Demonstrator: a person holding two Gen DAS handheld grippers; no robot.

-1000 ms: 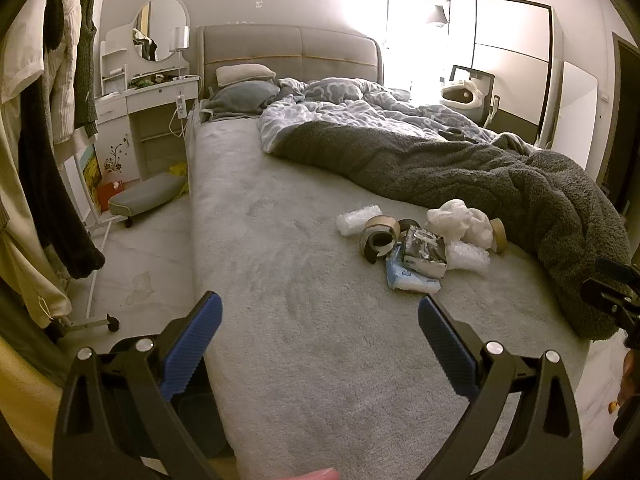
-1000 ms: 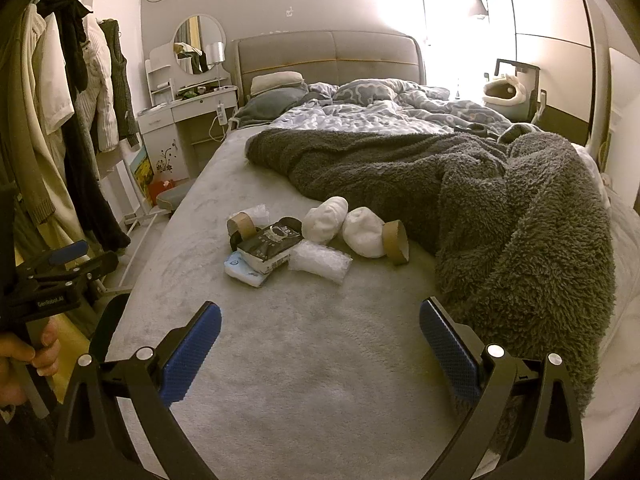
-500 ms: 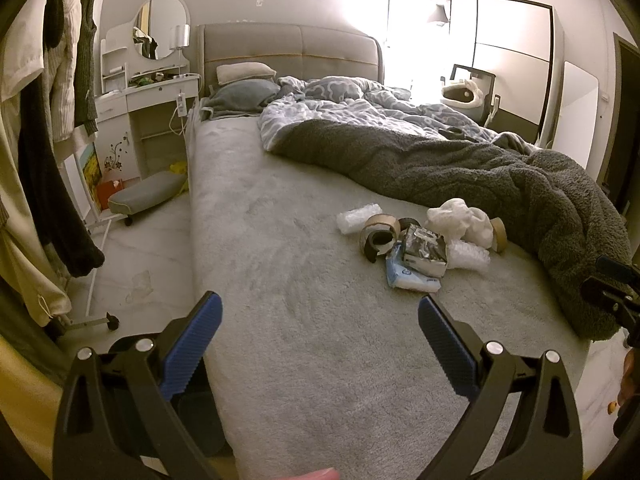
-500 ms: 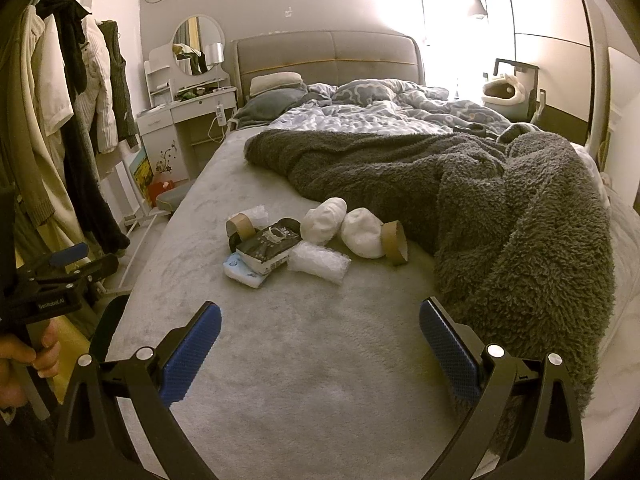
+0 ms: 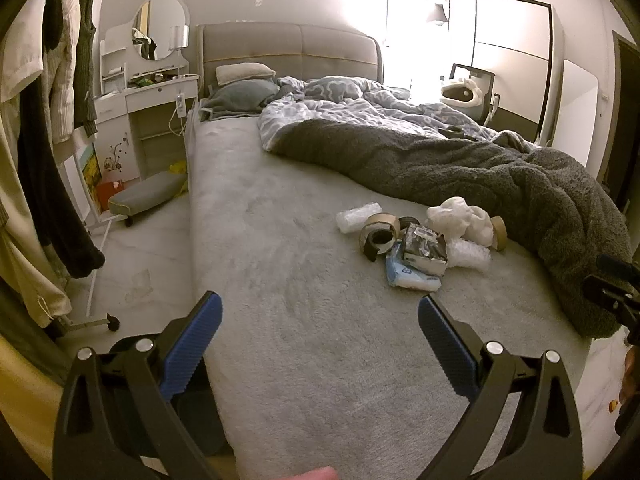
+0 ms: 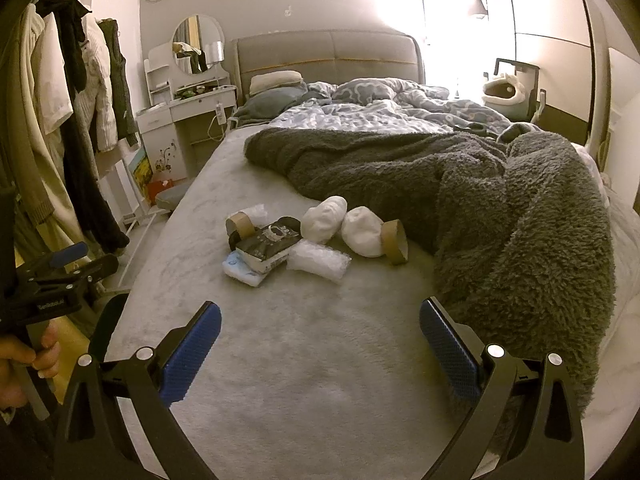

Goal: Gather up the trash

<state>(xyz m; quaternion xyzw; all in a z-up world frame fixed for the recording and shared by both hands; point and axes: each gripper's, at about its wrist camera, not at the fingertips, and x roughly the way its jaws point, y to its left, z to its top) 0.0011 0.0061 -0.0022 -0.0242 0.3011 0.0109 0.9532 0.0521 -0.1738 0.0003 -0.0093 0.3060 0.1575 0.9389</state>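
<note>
Start at the left of the left wrist view. Your left gripper [image 5: 320,320] sits low in the frame. Its blue fingers [image 5: 192,344] are spread wide and hold nothing. Only the grey bed [image 5: 280,280] shows between them.

The trash pile lies on the bed, up and to the right of those fingers, a bit right of the middle of the frame. Going left to right, there is a small wad of bubble wrap [image 5: 352,218], a brown tape roll [image 5: 378,234], a blue and white packet [image 5: 408,278] with a dark box [image 5: 426,248] resting on it, a white crumpled bag [image 5: 460,216], and a cardboard tube [image 5: 499,232] at the far right. The tube sits just beside the fuzzy grey blanket [image 5: 520,184].

Now the right wrist view. Your right gripper [image 6: 320,320] is low in the frame too. Its fingers [image 6: 448,348] are also spread wide and empty. Here the pile sits almost straight ahead, just above the gap between the fingers. The clear bubble wrap packet [image 6: 318,260] is the closest piece. Its long side runs across the frame, tipped down to the right.

I think your right hand has the straighter path to the pile. Your left hand would have to swing right.

The box has printing on it, but it is too small to read. In the right wrist view, the left gripper body at the left edge has small white writing, too blurry to be sure of.
</note>
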